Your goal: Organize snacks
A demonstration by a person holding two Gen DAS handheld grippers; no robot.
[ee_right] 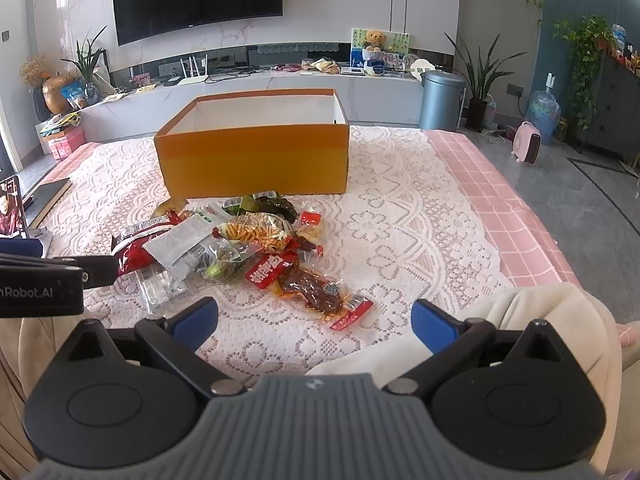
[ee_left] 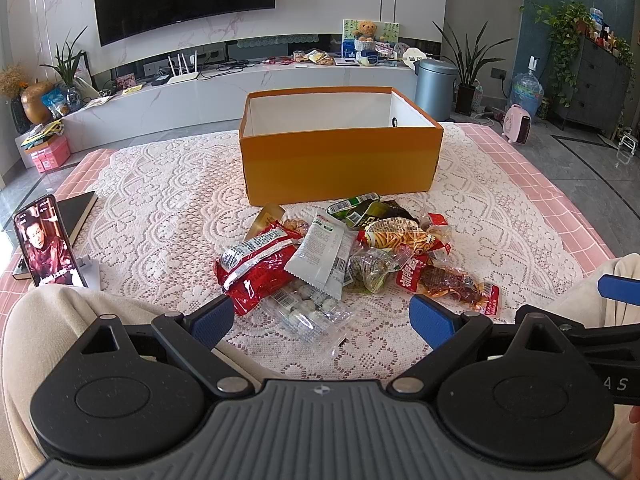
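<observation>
Right gripper (ee_right: 315, 320) is hovering low at the near edge, blue fingers (ee_right: 196, 318) spread wide, nothing between them. Snack pile (ee_right: 240, 248) is lying on the lace cloth (ee_right: 400, 240) covering the table, centre-left; a red spicy strip packet (ee_right: 316, 288) is sitting nearest. Orange box (ee_right: 256, 156) is standing open just beyond the pile. Left gripper (ee_right: 60, 276) is poking in from the left edge.

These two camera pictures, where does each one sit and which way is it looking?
Left wrist: sits on the left gripper, open, facing the snack pile and orange box; cream-clad legs and the right gripper's tip show.
Right wrist: sits on the right gripper, open, facing the same pile from further right; the left gripper's arm shows.
Shared: pile, box, lace cloth, phone, TV wall.
</observation>
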